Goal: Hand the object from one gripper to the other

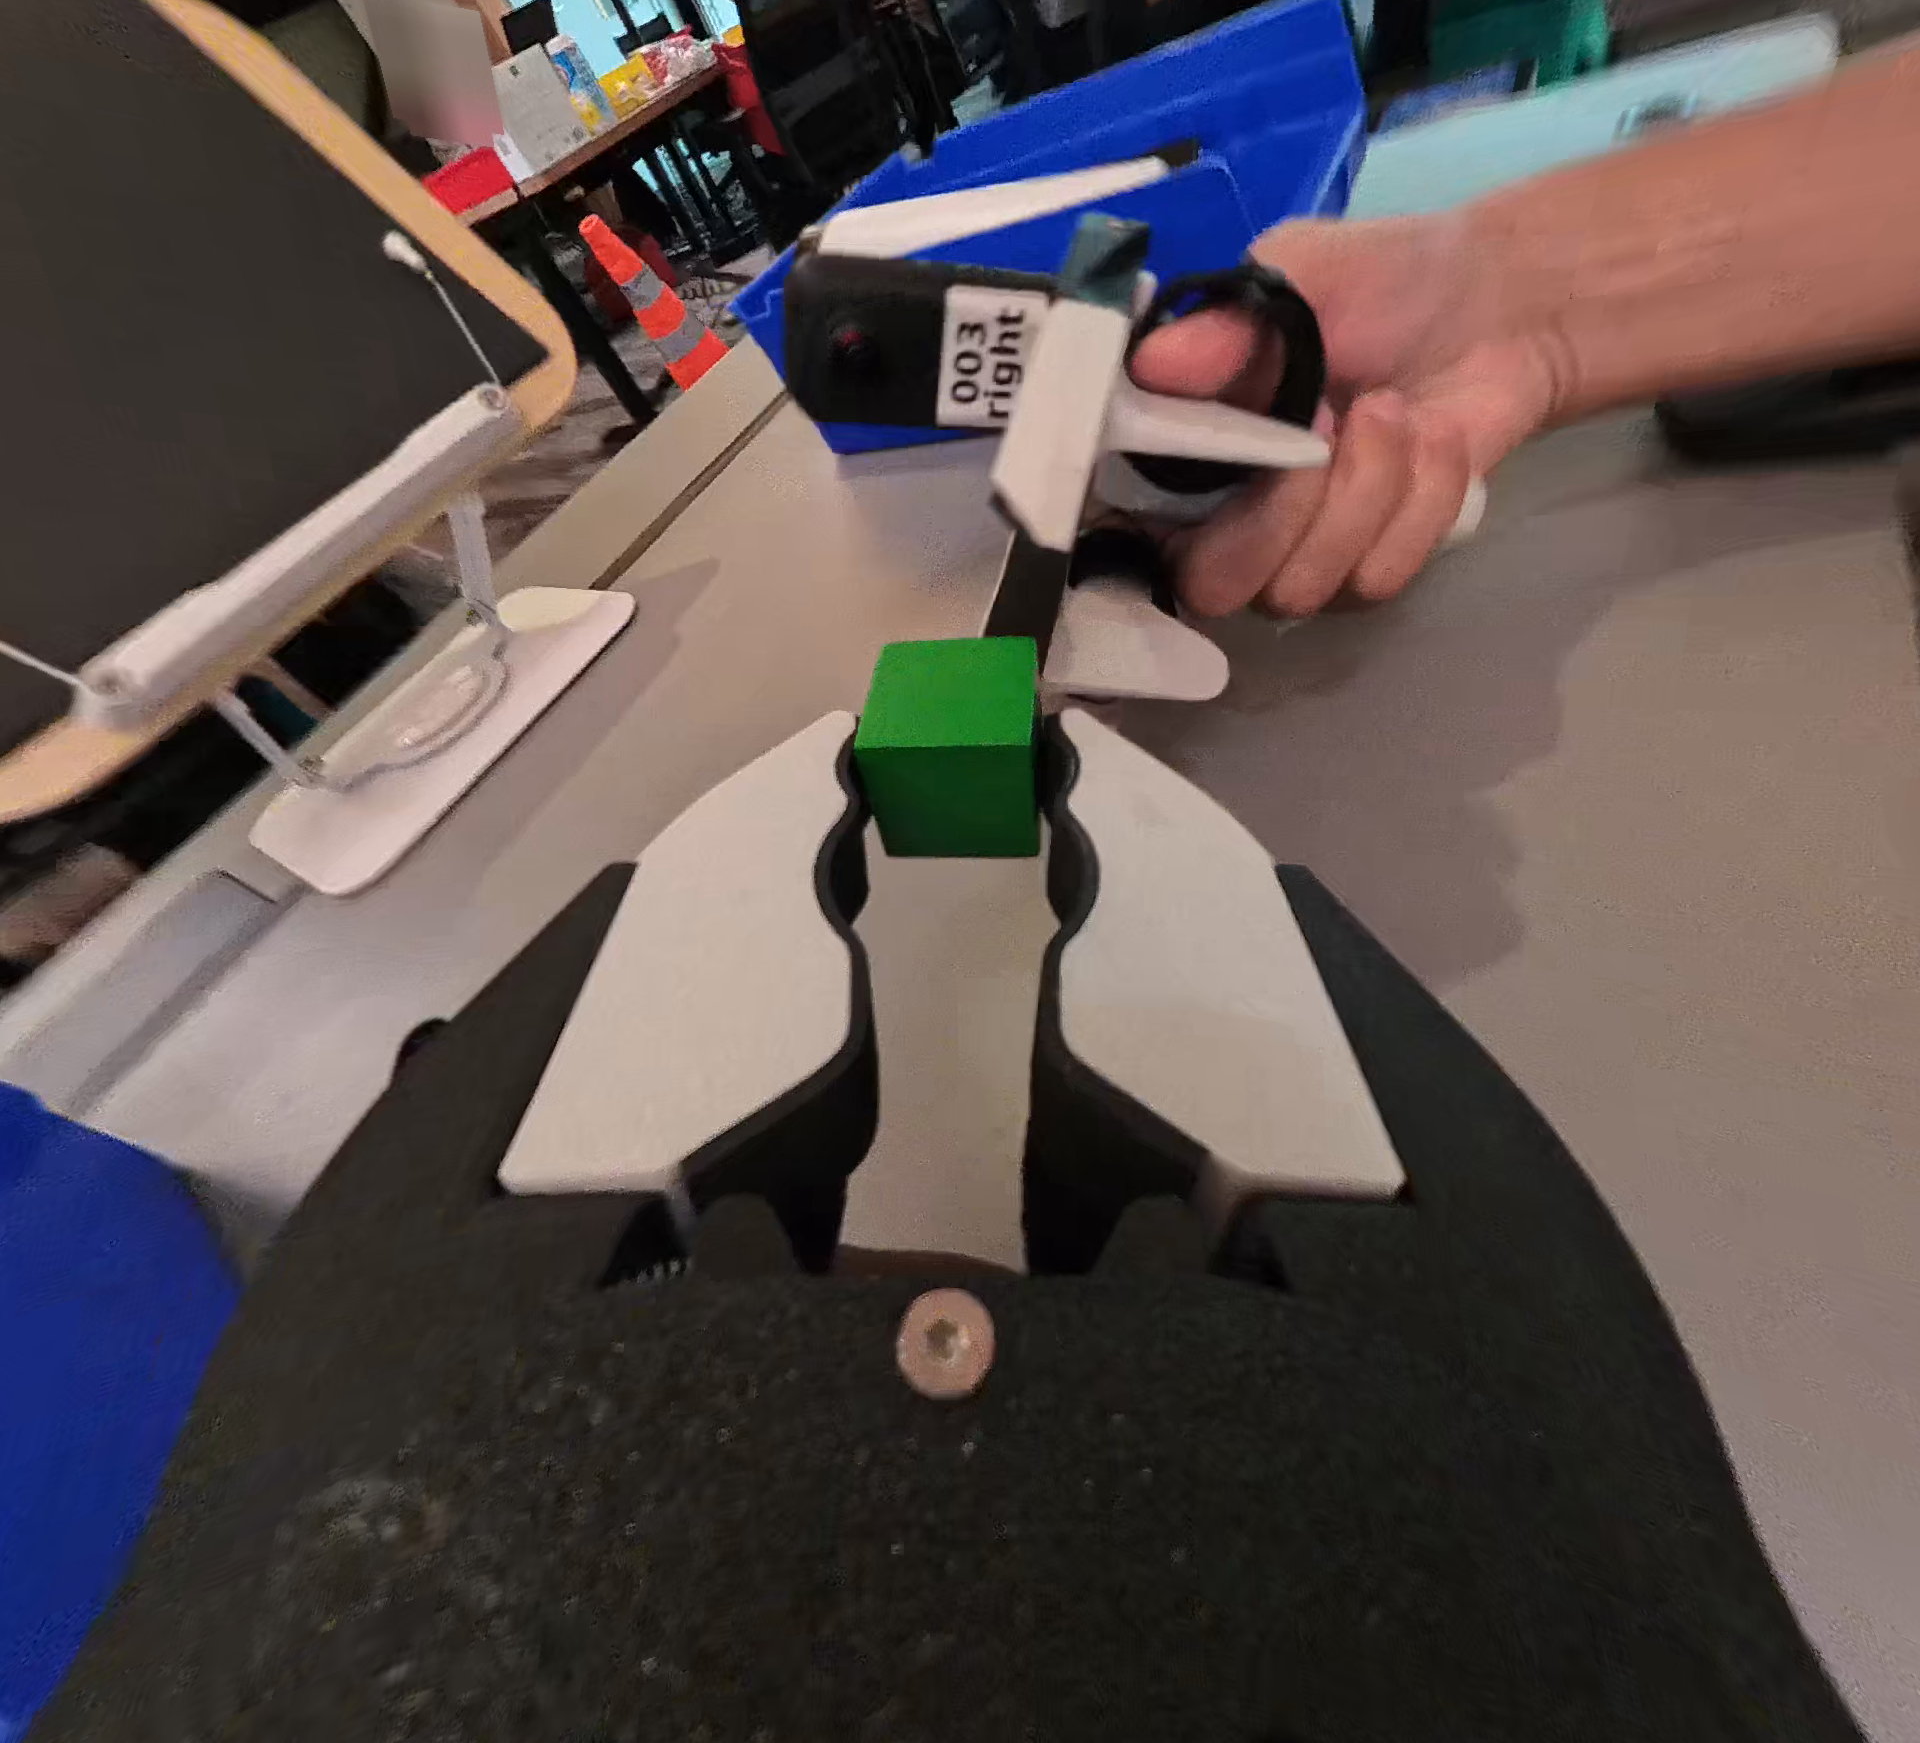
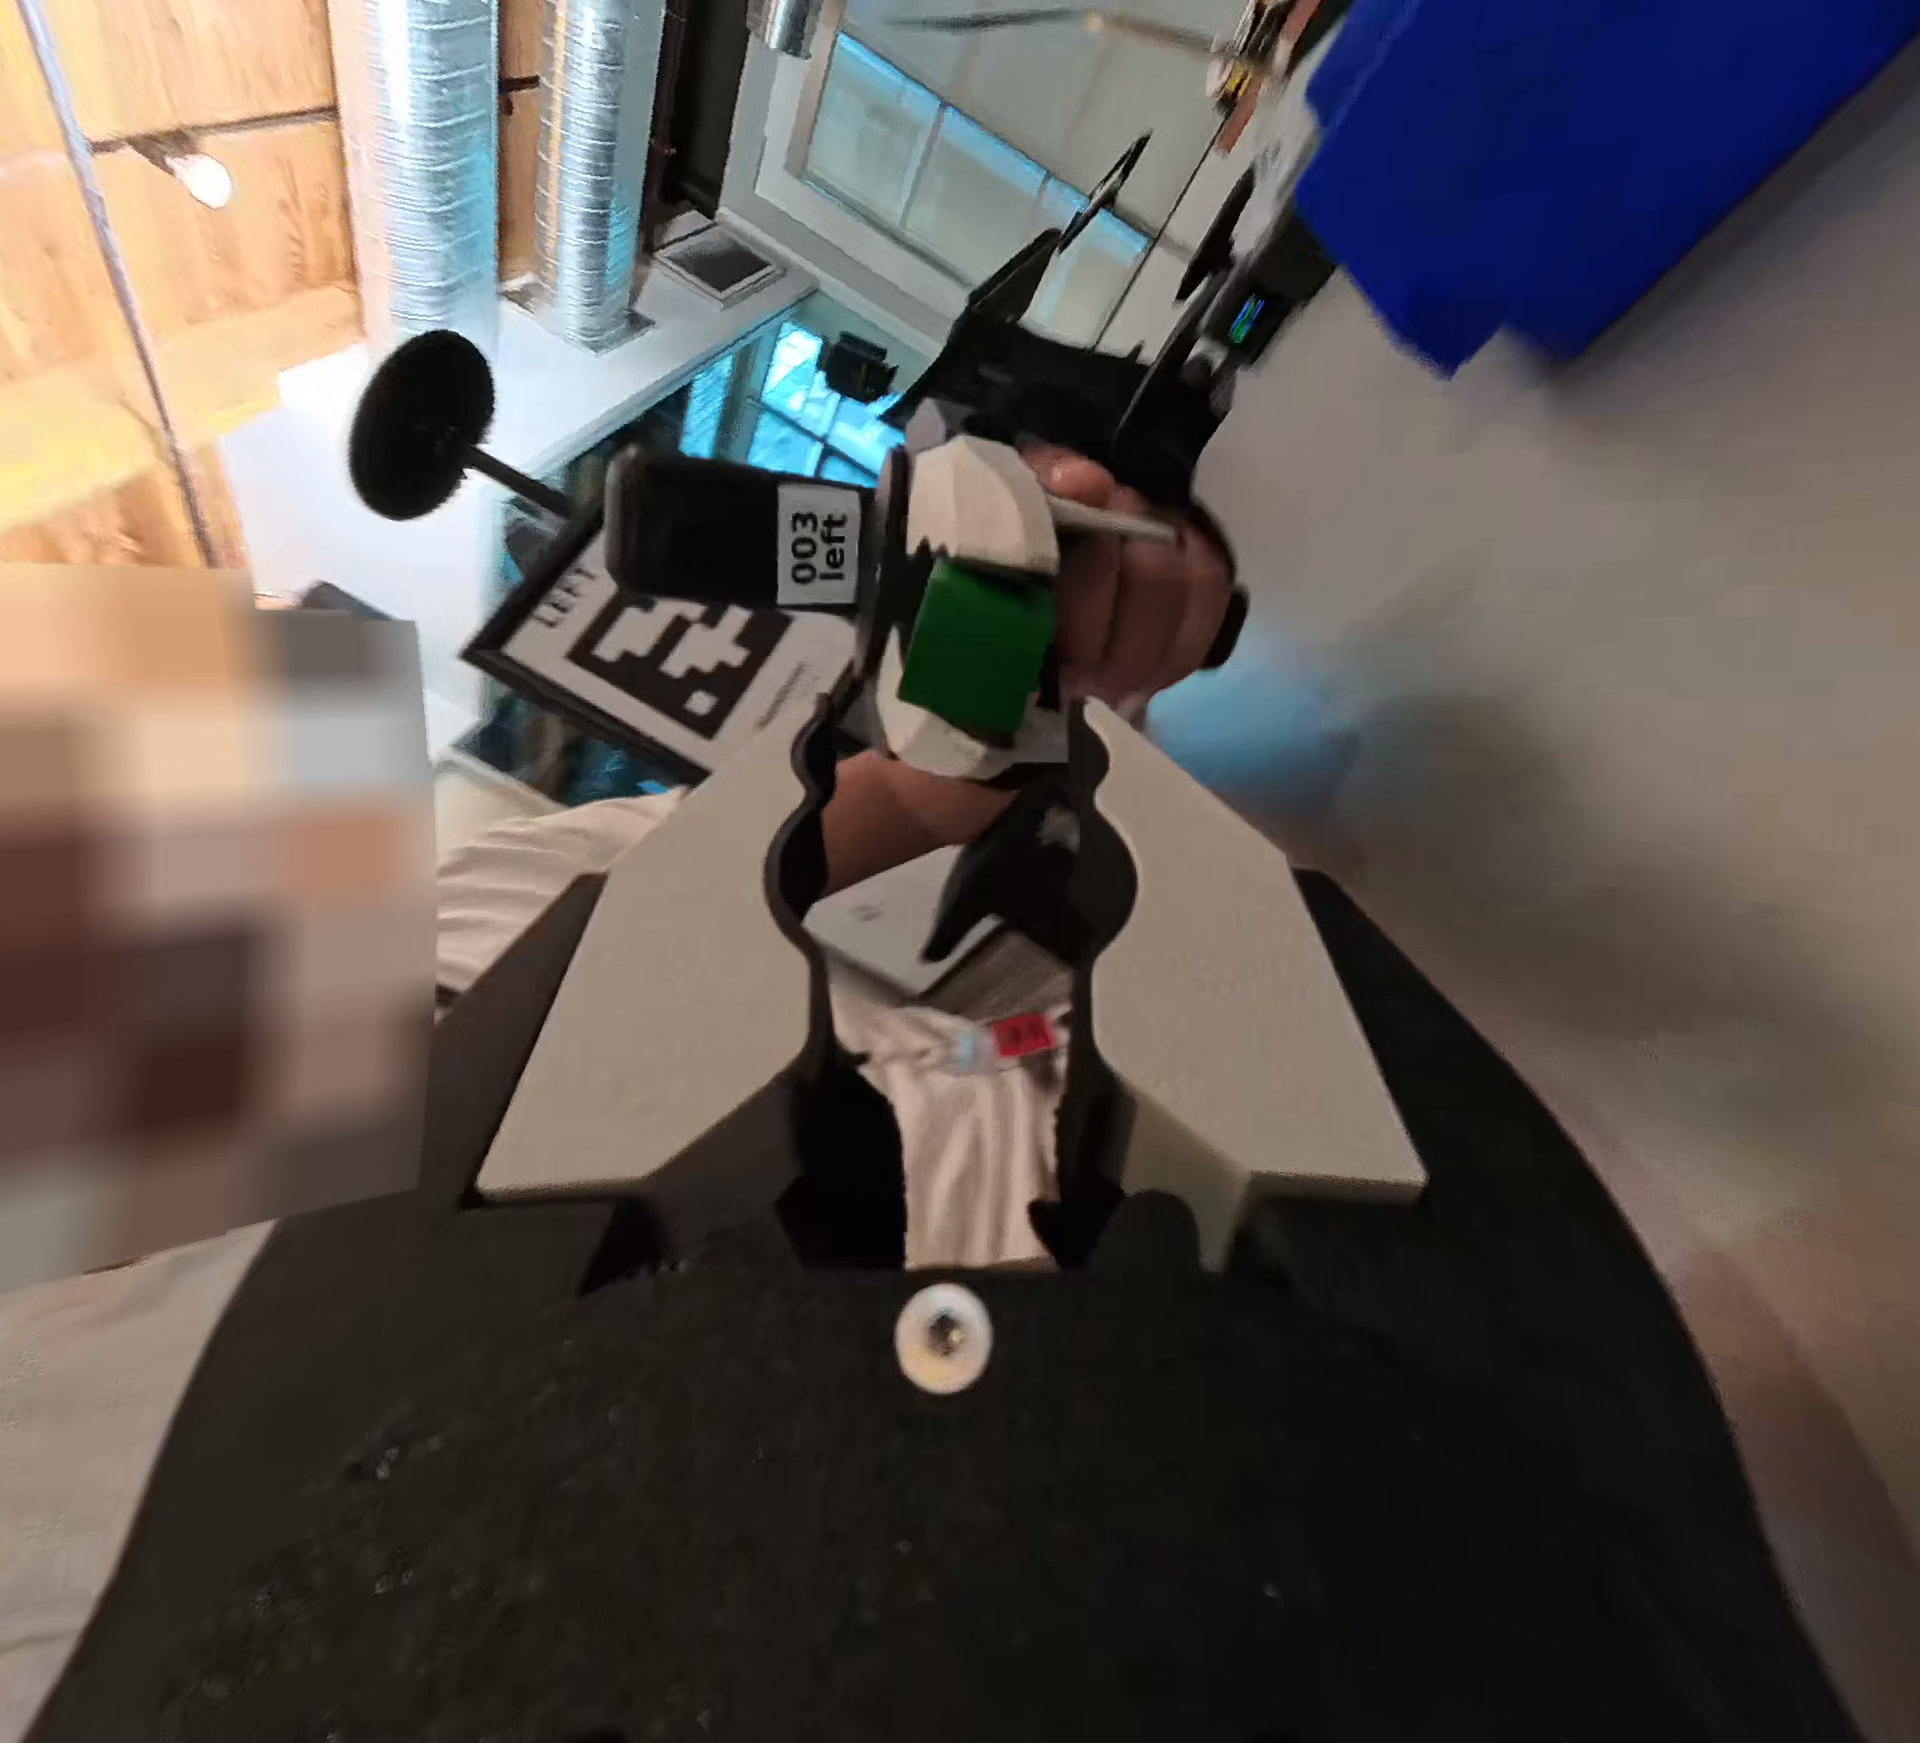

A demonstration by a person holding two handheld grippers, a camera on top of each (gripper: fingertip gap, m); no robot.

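A green cube [image 1: 951, 696] is clamped between the fingertips of my left gripper [image 1: 954, 748], which is shut on it a little above the grey table [image 1: 1558, 914]. My right gripper [image 1: 1055, 649], held by a hand [image 1: 1403, 415], is rolled on its side just behind the cube. In the right wrist view the right gripper [image 2: 951, 732] is open and empty, its tips just short of the cube [image 2: 971, 654]. The left gripper's white fingers [image 2: 982, 504] pinch the cube from two sides.
A blue bin [image 1: 1143, 124] stands on the table behind the grippers and also shows in the right wrist view [image 2: 1610, 83]. A dark screen [image 1: 187, 322] on a white stand [image 1: 447, 737] sits at the left. An orange cone [image 1: 655, 301] stands on the floor beyond. The grippers are tip to tip, or close to it.
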